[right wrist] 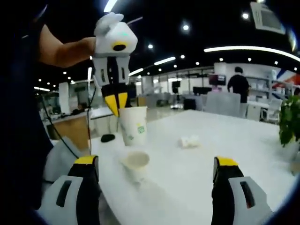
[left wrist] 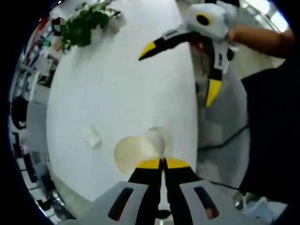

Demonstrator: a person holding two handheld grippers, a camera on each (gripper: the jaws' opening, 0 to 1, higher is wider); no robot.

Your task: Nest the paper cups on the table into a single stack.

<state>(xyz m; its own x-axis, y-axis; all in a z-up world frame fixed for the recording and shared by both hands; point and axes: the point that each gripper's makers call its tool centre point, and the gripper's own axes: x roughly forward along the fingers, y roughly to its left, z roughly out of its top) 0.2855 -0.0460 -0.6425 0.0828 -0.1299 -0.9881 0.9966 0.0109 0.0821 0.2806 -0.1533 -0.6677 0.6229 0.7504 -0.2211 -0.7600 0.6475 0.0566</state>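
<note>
The left gripper [right wrist: 116, 108] has its yellow-tipped jaws pressed together on the rim of a tall white paper cup with a small green mark [right wrist: 134, 124]. It holds that cup up in the air, just above the near edge of the big white table [right wrist: 225, 140]. In the left gripper view the same pinch shows from above, with the cup's round open mouth [left wrist: 136, 153] right at the jaw tips [left wrist: 163, 162].

A second white paper cup [right wrist: 135, 164] stands on the table just below and in front of the held one (the two do not touch).

The right gripper [right wrist: 157, 164] has its jaws spread wide with nothing between them. In the left gripper view it hangs high over the table [left wrist: 180, 70].

A small crumpled white scrap [right wrist: 189, 141] lies farther in on the table. A green leafy plant [left wrist: 86, 23] sits near the far edge. A person in dark clothes [right wrist: 239, 84] stands far behind.
</note>
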